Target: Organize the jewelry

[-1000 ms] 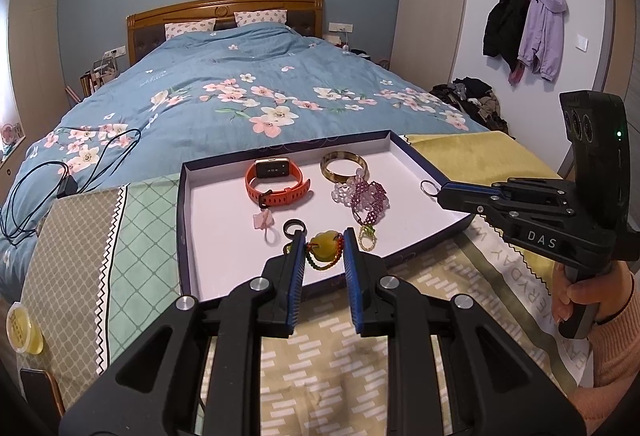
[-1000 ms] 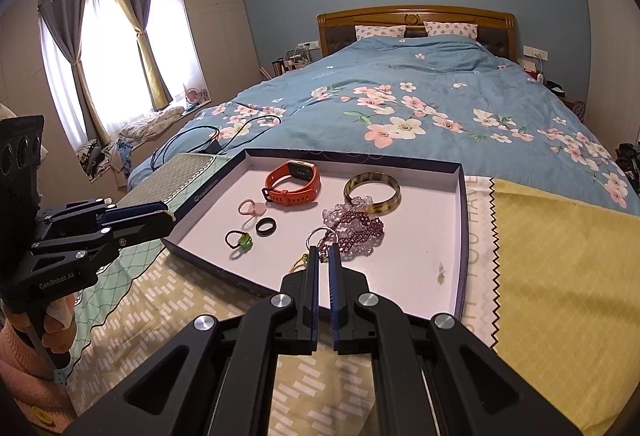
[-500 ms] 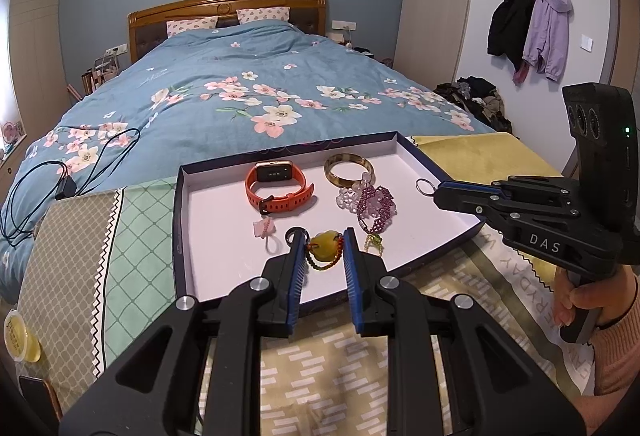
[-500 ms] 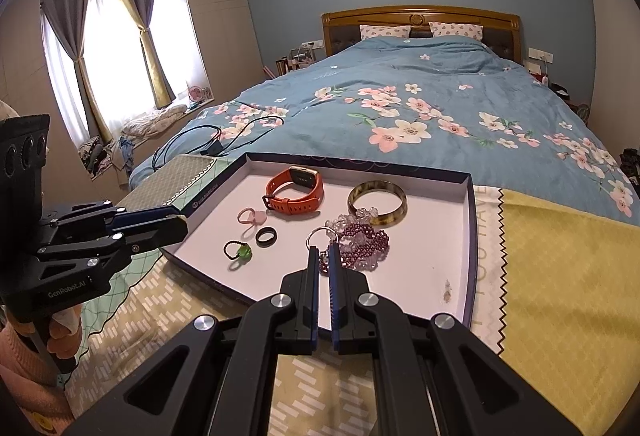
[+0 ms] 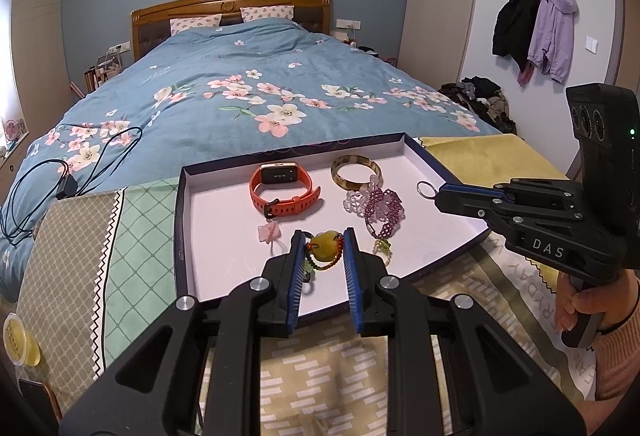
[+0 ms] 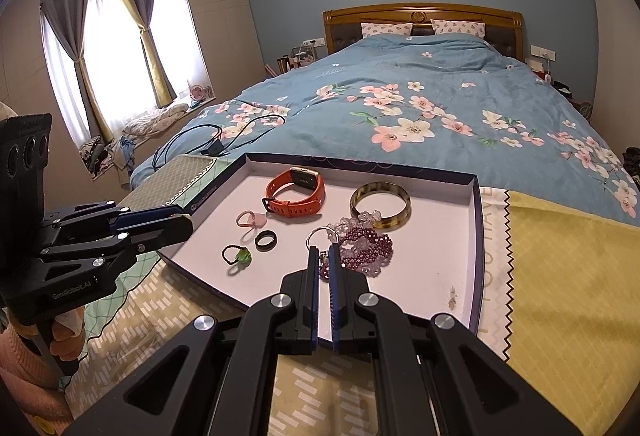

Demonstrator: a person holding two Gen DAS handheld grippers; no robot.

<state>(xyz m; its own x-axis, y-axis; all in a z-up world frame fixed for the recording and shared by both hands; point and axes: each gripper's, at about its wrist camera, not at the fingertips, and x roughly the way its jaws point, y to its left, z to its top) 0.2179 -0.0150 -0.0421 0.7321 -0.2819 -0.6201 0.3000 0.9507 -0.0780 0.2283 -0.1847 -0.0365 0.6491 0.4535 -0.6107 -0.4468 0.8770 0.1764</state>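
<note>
A dark-rimmed white tray point(image 5: 188, 220) point(image 6: 474, 236) lies on the bed's foot. In it are an orange watch point(image 5: 285, 191) point(image 6: 296, 191), a brown bangle point(image 5: 355, 171) point(image 6: 380, 204), a purple bead bracelet point(image 5: 382, 207) point(image 6: 366, 248), a pink ring point(image 6: 250, 220), a black ring point(image 6: 265, 239) and a green-stone ring point(image 6: 237, 256). My left gripper point(image 5: 322, 250) is shut on a yellow-green bead pendant point(image 5: 324, 251), above the tray's near edge. My right gripper point(image 6: 323, 256) is shut on a silver ring point(image 6: 319, 236) point(image 5: 425, 189), held above the tray.
The tray rests on patchwork cloths point(image 5: 120, 236) and a yellow cloth point(image 6: 560, 256) over a blue floral duvet point(image 5: 248, 91). Black cables point(image 5: 48, 175) lie on the bed at the left. Coats point(image 5: 536, 23) hang on the right wall.
Both views have pulled back and risen slightly from the tray. The left gripper still holds the pendant and the right still holds the silver ring, carried a little higher.
</note>
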